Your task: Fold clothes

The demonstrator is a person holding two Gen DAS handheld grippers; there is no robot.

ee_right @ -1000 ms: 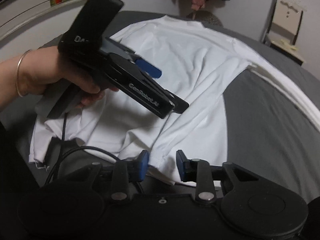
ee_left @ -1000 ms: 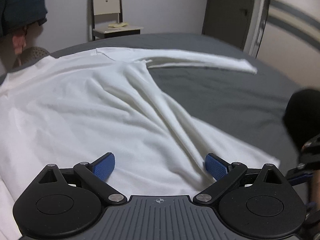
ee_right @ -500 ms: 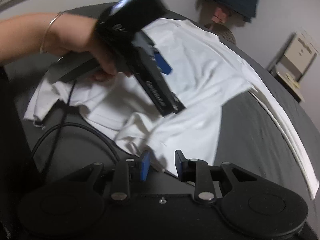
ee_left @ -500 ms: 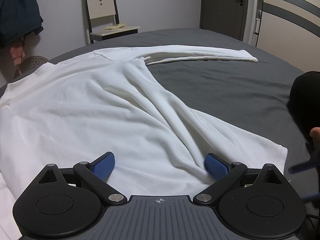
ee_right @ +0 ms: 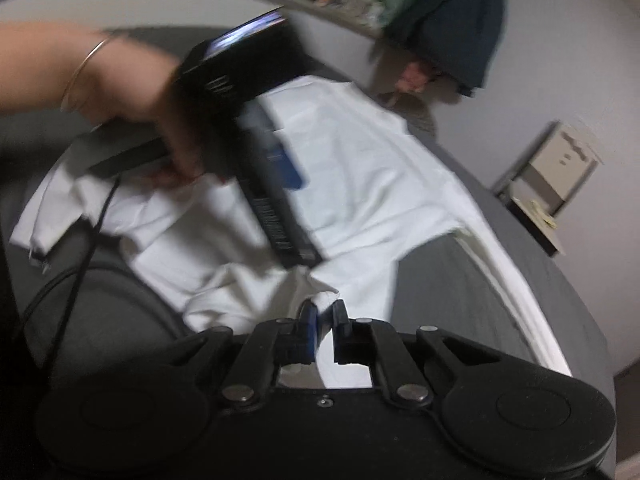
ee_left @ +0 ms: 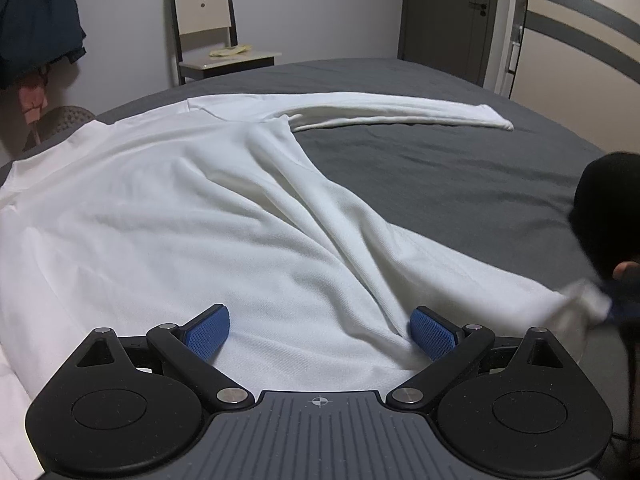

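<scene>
A white long-sleeve shirt lies spread on the dark grey bed, with one sleeve stretched out to the right. My left gripper is open low over the shirt's lower body, and wrinkled cloth lies between its blue pads. My right gripper is shut on the shirt's hem corner, which bunches up between the fingers. That lifted corner shows at the right edge of the left wrist view. In the right wrist view a hand holds the left gripper, blurred.
A chair stands against the far wall, with a dark door to its right. Dark clothes hang at the upper left. A black cable trails from the left gripper over the bed. Bare grey bedding lies right of the shirt.
My right gripper has closed on the hem corner, which now rises in a bunch. The left gripper stays open over the shirt, and its view has barely shifted.
</scene>
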